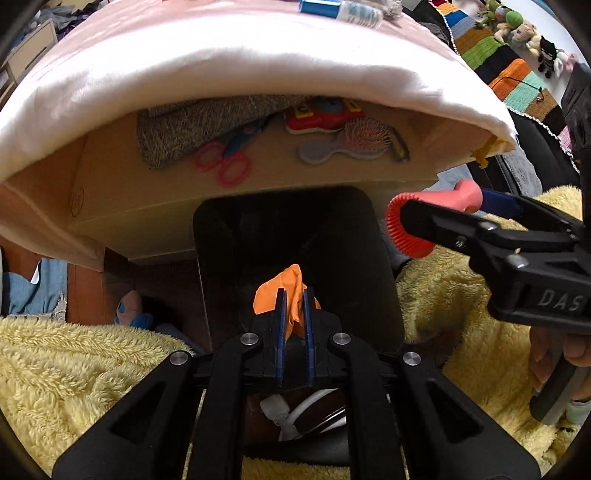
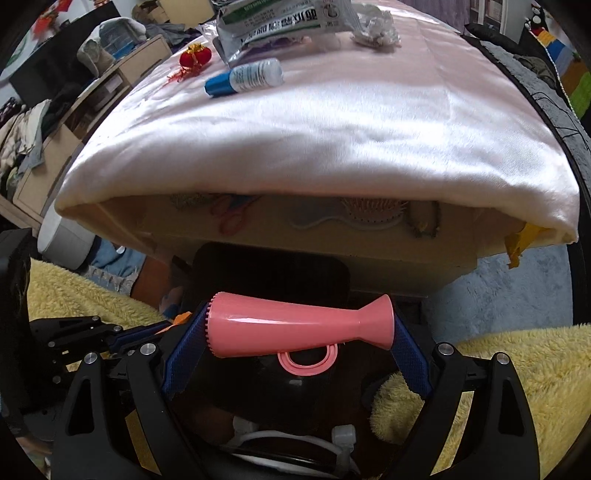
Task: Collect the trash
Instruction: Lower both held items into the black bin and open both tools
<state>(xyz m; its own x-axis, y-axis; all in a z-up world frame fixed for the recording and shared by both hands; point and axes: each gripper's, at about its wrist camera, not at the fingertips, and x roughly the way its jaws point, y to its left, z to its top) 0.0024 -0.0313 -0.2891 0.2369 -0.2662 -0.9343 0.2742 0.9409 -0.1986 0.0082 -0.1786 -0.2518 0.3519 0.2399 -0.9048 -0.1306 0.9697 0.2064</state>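
Note:
My left gripper is shut on a crumpled orange scrap, which pokes out above its blue pads. It hangs over the open mouth of a black bin standing in front of the table. My right gripper is shut lengthwise on a pink plastic horn-shaped piece with a small ring handle, also above the black bin. In the left wrist view the right gripper comes in from the right with the pink piece's ribbed red end beside the bin's rim.
A table draped in pale pink cloth carries a blue-capped bottle, a foil packet and a red ornament. Its lower shelf holds scissors and a hairbrush. A yellow fluffy blanket flanks the bin.

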